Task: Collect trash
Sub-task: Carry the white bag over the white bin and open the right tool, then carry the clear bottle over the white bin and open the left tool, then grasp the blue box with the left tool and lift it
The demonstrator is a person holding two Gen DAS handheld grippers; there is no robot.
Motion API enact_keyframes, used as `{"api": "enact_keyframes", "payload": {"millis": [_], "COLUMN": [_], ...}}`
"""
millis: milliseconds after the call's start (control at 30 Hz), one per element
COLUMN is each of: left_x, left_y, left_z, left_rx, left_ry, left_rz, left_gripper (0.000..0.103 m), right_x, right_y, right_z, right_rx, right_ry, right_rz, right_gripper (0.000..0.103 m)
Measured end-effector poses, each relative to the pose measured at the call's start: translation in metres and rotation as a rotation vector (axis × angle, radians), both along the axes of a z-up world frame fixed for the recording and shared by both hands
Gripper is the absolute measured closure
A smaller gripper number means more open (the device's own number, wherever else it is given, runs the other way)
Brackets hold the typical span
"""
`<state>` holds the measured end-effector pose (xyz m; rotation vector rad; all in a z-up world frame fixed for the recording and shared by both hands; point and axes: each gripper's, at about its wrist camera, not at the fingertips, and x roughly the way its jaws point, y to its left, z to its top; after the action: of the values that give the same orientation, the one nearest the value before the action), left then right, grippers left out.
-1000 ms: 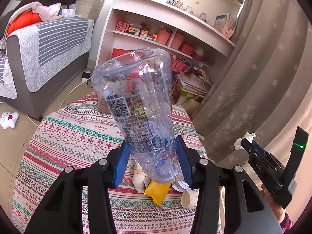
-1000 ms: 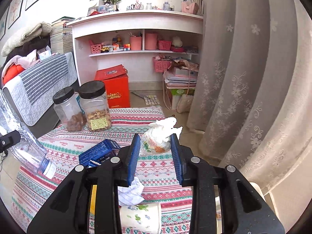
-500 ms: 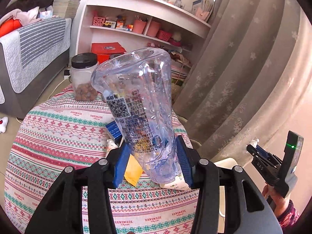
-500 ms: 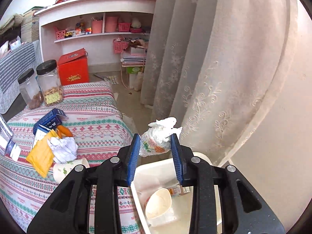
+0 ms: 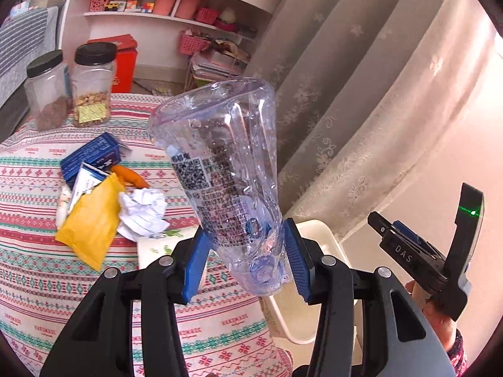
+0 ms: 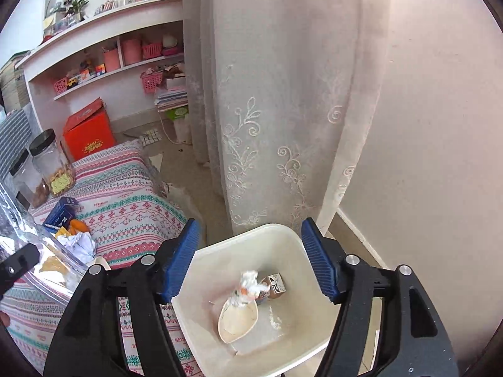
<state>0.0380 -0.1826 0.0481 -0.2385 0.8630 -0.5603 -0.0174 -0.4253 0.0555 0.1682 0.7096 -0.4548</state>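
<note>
- The left gripper (image 5: 246, 262) pinches a clear plastic bottle (image 5: 226, 169) near its cap end (base pointing away).
- The right gripper (image 6: 250, 259) is spread wide above a white bin (image 6: 292, 251); a wrapper ball (image 6: 248, 287) lies inside.
- Left of the bottle, crumpled paper (image 5: 143, 212) and a yellow packet (image 5: 91, 223) lie on the worktop (image 5: 34, 270).

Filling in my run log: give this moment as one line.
left tool: shut on plastic bottle | right tool: open above bin | wrapper bundle: in bin

Right gripper (image 6: 251, 262) gapes empty above the bin (image 6: 201, 262).
</note>
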Motion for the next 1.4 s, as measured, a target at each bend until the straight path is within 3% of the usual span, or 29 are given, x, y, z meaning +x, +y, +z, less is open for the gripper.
{"api": "enact_keyframes", "payload": {"millis": [167,233,367,533,633,800,967,1233,1400], "left_x": [-0.001,-0.001,0.000,0.001,-0.001,-0.003,0.008,0.032,0.060], "left_y": [-0.056,-0.075,-0.106,-0.136,-0.142,-0.126,-0.093,-0.030,0.016], "left_z": [-0.005,-0.010,-0.026,-0.054,-0.067,-0.064,-0.046,-0.025,-0.016], "left_rx": [0.006,0.007,-0.003,0.009,0.021,0.060,0.158,0.271,0.320], "left_ry": [0.012,0.028,0.085,0.175,0.234,0.212,0.092,0.000,-0.009], "left_rz": [-0.080,-0.107,-0.154,-0.228,-0.262,-0.237,-0.149,-0.007,0.077], "left_gripper": [0.056,0.056,0.056,0.055,0.043,0.036,0.030,0.023,0.023], "right_x": [-0.013,-0.020,-0.030,-0.031,-0.029,-0.028,-0.017,0.016,0.039], "right_y": [-0.022,-0.029,-0.040,-0.046,-0.043,-0.036,-0.022,0.022,0.048], "right_z": [0.015,0.022,0.032,0.031,0.032,0.034,0.031,0.017,0.004], "right_rx": [0.052,0.066,0.065,0.090,0.092,0.084,0.071,0.015,0.002], "right_ry": [-0.094,-0.140,-0.201,-0.212,-0.215,-0.238,-0.218,-0.117,-0.036], "right_rz": [-0.060,-0.092,-0.143,-0.168,-0.165,-0.162,-0.133,-0.037,0.025], "right_gripper": [0.027,0.019,0.017,0.015,0.015,0.011,0.009,0.007,0.007]}}
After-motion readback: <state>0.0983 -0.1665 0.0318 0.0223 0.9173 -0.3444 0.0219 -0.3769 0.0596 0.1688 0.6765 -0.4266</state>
